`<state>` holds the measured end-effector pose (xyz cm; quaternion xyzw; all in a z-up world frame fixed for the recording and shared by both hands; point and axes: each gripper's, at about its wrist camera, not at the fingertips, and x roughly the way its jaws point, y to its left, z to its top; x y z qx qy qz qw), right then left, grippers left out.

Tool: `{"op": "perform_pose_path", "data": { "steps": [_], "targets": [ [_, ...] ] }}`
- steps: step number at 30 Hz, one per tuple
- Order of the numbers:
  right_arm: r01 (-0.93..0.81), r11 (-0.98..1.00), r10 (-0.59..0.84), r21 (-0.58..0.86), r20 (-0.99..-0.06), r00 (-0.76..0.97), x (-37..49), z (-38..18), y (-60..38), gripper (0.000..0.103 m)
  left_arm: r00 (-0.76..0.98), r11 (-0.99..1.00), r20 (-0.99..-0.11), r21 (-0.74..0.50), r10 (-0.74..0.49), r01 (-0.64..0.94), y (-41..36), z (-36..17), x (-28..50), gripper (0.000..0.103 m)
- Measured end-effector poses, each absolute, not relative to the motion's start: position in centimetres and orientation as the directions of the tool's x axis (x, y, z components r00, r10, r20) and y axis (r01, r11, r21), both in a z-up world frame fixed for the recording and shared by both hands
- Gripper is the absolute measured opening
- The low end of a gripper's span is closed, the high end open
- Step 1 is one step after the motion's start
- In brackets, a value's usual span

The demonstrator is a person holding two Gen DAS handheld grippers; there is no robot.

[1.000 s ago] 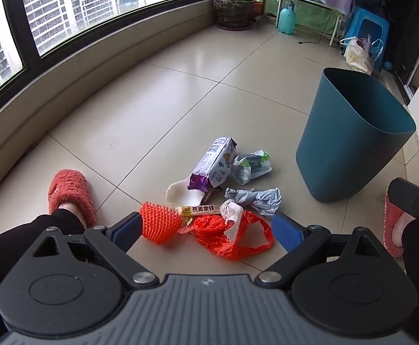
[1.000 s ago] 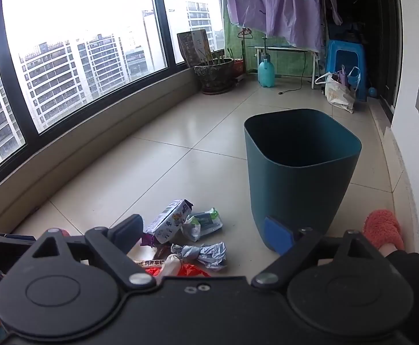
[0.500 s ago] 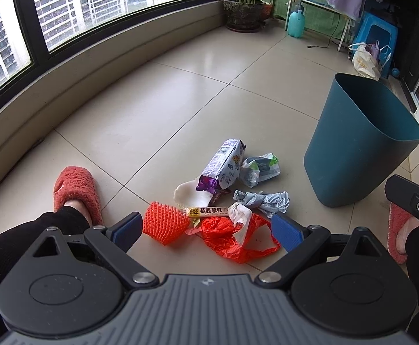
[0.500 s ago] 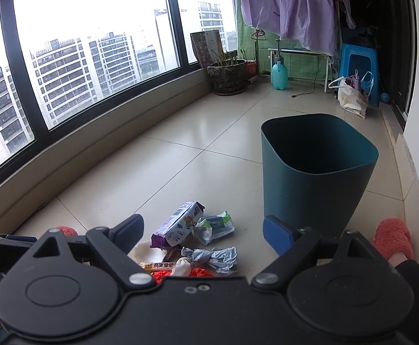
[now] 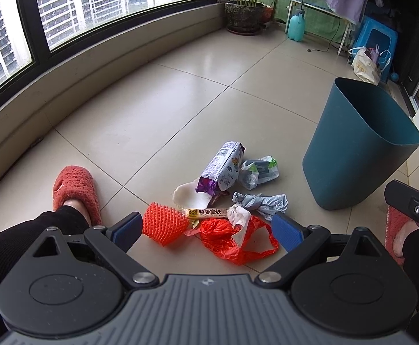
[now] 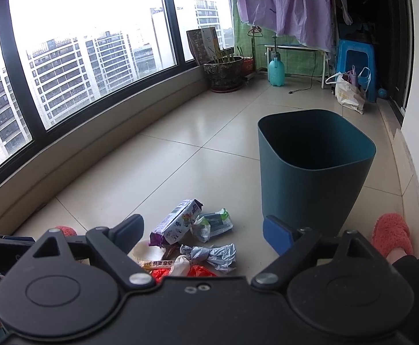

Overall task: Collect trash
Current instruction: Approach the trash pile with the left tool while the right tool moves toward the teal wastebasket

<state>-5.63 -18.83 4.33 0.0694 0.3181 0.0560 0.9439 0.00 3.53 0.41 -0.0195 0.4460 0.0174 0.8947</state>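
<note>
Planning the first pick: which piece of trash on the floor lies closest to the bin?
The crumpled clear-and-green wrapper. It lies on the pile's bin side, beside the purple snack bag; the orange foam net and red plastic bag lie farther off.

Bare tiled floor (image 5: 140, 109) wide open toward the window wall, trash pile (image 5: 226, 201) clustered in front, teal bin (image 5: 356, 149) blocking the right, slippered feet (image 5: 75, 191) flanking both sides.
</note>
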Motion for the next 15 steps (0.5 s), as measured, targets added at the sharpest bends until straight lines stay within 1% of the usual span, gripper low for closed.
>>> {"op": "perform_pose_path", "data": {
  "steps": [15],
  "targets": [
    [-0.068,0.984,0.154,0.165,-0.592,0.791,-5.63,4.48,-18.9,0.09,0.606,0.999,-0.795,-0.021,0.01,-0.044,3.5,0.39,0.03,0.097]
  ]
}}
